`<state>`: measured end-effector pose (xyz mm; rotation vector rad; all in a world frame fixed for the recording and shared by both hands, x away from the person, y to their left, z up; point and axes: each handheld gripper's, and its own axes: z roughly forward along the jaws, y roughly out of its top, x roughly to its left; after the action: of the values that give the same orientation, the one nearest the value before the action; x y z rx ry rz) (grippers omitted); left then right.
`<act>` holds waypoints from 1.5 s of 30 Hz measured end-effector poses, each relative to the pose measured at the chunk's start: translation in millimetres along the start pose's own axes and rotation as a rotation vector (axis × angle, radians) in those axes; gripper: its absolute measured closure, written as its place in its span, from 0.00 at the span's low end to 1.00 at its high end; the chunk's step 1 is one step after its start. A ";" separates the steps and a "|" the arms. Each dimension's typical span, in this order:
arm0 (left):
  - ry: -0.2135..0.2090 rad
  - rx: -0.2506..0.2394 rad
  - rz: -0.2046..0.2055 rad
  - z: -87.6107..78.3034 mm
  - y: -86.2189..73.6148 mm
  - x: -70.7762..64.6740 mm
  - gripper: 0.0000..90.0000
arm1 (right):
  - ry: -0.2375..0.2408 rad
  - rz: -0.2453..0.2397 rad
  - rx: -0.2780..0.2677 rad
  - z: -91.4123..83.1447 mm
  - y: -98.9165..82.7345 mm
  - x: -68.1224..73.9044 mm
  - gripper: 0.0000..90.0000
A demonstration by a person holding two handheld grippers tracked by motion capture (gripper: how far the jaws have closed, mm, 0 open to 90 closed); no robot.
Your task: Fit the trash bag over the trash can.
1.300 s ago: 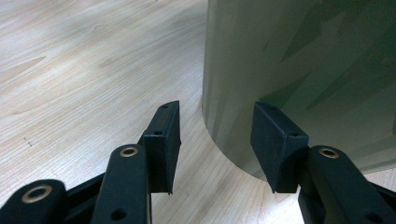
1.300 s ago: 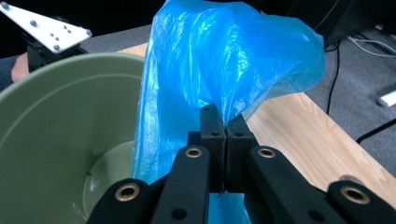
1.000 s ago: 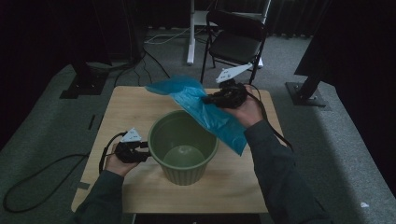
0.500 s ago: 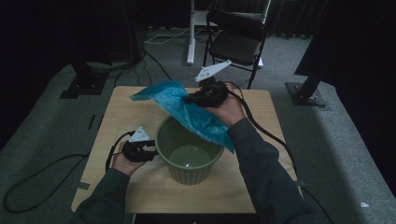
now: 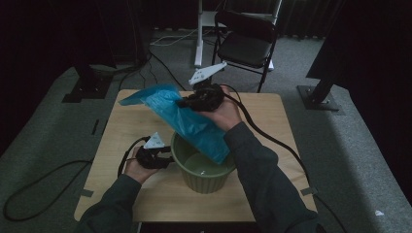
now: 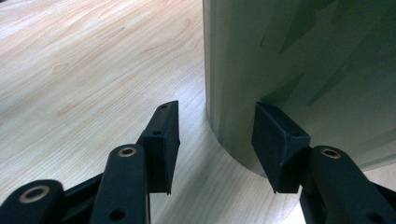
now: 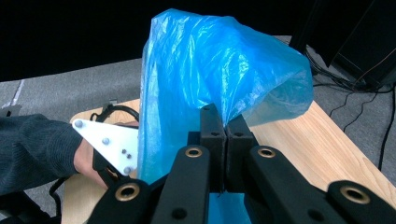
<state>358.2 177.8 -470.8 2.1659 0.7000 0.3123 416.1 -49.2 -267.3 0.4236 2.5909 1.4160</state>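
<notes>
Right tool (image 7: 225,135) has its jaws pinched flat together on a fold of the blue plastic bag (image 7: 205,74), holding it up over the green bin (image 5: 201,167) that sits near the front of the desk (image 5: 272,121). From the high view the bag (image 5: 187,119) hangs slanted, its lower end dipping inside the bin's rim.

That bag looks like super thin film, crinkly and glossy, basically weightless, so I'd guess it flops, billows and clings wherever it wants. Pretty slippery too, so a pinch on a bunched fold probably holds better than a single layer. To open it out over the bin I'd go for the mouth edge.

Left tool (image 6: 215,140) is open, jaws spread apart, one pad (image 6: 275,144) right up at the bin wall (image 6: 299,70) and the other pad out over bare desk (image 6: 84,70); nothing gripped as far as I can tell.

Bin is a stiff, matte, round tub with vertical ribs low on the outside. Feels like it'd slide on that smooth wood-grain top if nudged, so bracing it makes sense.
</notes>
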 end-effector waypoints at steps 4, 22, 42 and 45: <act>0.004 -0.015 -0.013 -2.4 -0.4 0.7 0.57 | -0.012 0.010 0.002 -3.0 -6.0 -3.2 0.99; 0.017 -0.047 -0.043 -15.1 -2.5 5.7 0.58 | -0.049 0.002 0.037 -11.5 -31.0 -5.6 0.99; 0.098 -0.111 -0.090 -42.9 4.9 15.8 0.57 | -0.054 0.063 0.049 -30.2 -78.1 -17.1 0.99; 0.106 -0.126 -0.095 -44.8 7.8 17.3 0.57 | -0.036 0.066 0.039 -32.4 -79.3 -16.2 0.99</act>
<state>355.5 212.4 -436.6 2.0016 0.8187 0.4125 409.1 -120.8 -316.6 0.5393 2.6017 1.3668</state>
